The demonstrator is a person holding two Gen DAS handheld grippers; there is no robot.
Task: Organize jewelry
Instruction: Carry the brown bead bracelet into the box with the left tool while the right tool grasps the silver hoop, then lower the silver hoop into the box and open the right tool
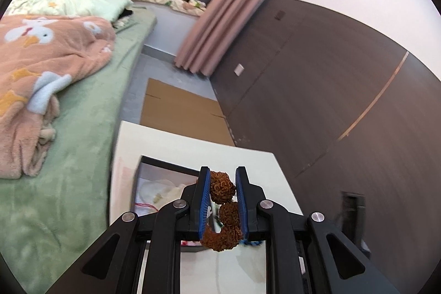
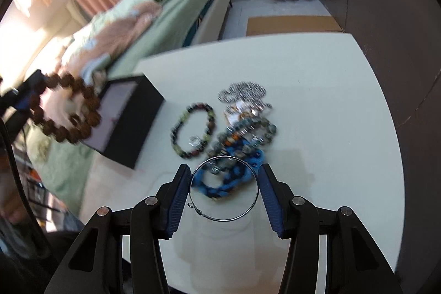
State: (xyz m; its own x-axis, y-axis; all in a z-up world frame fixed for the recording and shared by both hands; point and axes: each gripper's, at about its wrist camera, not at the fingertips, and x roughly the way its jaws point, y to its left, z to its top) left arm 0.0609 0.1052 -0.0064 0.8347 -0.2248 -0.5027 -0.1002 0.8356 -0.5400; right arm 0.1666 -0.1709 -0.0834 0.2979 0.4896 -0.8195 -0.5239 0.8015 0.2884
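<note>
My left gripper (image 1: 222, 181) is shut on a brown bracelet of large rough seed beads (image 1: 222, 187) and holds it above the open black jewelry box (image 1: 165, 167). The right wrist view shows that bracelet (image 2: 66, 112) hanging over the box (image 2: 135, 115) at the left. My right gripper (image 2: 224, 178) holds a thin silver wire bangle (image 2: 224, 189) between its fingers, just above the white table (image 2: 317, 101). Beyond it lies a pile: a blue braided bracelet (image 2: 234, 178), a grey-green bead bracelet (image 2: 242, 137), a dark multicolour bead bracelet (image 2: 193, 131) and a silver rhinestone piece (image 2: 242, 92).
A green bed (image 1: 82, 142) with a peach duck blanket (image 1: 41, 68) runs along the table's left side. Flat cardboard (image 1: 179, 109) lies on the floor beyond the table. A dark wood wall (image 1: 344, 90) and pink curtains (image 1: 220, 18) stand at the right.
</note>
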